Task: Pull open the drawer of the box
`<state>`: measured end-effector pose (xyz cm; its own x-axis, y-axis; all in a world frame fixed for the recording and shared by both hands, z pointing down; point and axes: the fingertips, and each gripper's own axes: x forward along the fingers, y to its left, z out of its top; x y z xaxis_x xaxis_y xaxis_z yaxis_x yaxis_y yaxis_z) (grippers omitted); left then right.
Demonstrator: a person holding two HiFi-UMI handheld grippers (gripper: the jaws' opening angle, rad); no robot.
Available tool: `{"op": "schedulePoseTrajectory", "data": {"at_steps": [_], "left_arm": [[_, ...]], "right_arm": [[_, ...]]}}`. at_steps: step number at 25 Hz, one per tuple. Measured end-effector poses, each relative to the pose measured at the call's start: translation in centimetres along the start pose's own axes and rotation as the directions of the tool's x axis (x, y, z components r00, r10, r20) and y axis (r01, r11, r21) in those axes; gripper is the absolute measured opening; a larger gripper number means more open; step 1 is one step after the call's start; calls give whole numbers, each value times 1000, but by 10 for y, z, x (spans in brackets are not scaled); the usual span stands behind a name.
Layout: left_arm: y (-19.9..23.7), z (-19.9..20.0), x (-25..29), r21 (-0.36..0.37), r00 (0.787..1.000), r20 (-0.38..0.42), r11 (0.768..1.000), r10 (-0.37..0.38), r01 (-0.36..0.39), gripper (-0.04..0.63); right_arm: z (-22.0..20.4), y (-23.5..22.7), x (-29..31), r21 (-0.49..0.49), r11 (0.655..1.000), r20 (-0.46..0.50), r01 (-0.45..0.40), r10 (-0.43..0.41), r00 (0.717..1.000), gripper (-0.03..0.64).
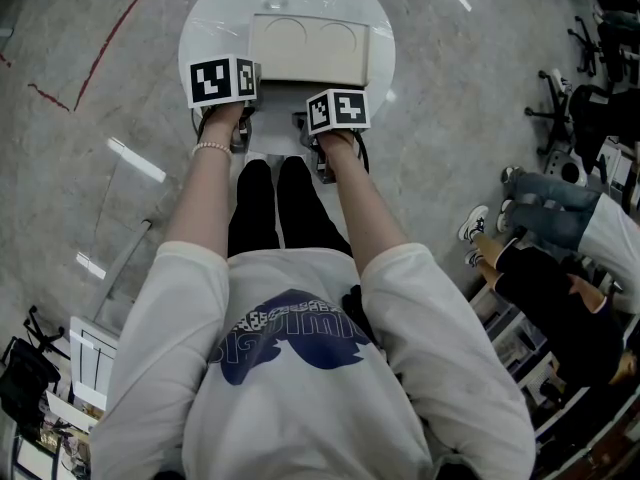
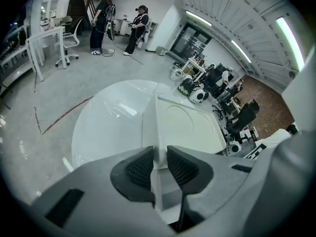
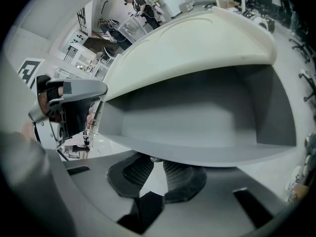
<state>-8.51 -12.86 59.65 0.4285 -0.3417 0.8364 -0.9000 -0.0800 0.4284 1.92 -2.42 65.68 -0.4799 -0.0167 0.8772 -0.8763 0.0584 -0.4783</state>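
While the left gripper (image 2: 159, 158) clamps the box (image 2: 187, 122), the right gripper (image 3: 157, 169) pinches the open drawer (image 3: 197, 125).

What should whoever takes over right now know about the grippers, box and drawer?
Left gripper: jaws clamped on the box's near left corner, steadying it.
Right gripper: jaws closed on the drawer's front edge, near its middle.
The box sits on the round table, right in front of the person.
Done: the drawer is partly out and its grey inside shows.
Left: probably pull it further out, then let go with both.
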Motion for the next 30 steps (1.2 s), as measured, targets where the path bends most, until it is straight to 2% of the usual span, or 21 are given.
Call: {"op": "schedulePoseTrajectory", "data": {"at_steps": [30], "left_arm": [[1, 0, 1, -36, 1000, 1, 999, 7, -7, 97]], "right_arm": [[-1, -1, 0, 2, 999, 23, 41, -41, 999, 54]]}}
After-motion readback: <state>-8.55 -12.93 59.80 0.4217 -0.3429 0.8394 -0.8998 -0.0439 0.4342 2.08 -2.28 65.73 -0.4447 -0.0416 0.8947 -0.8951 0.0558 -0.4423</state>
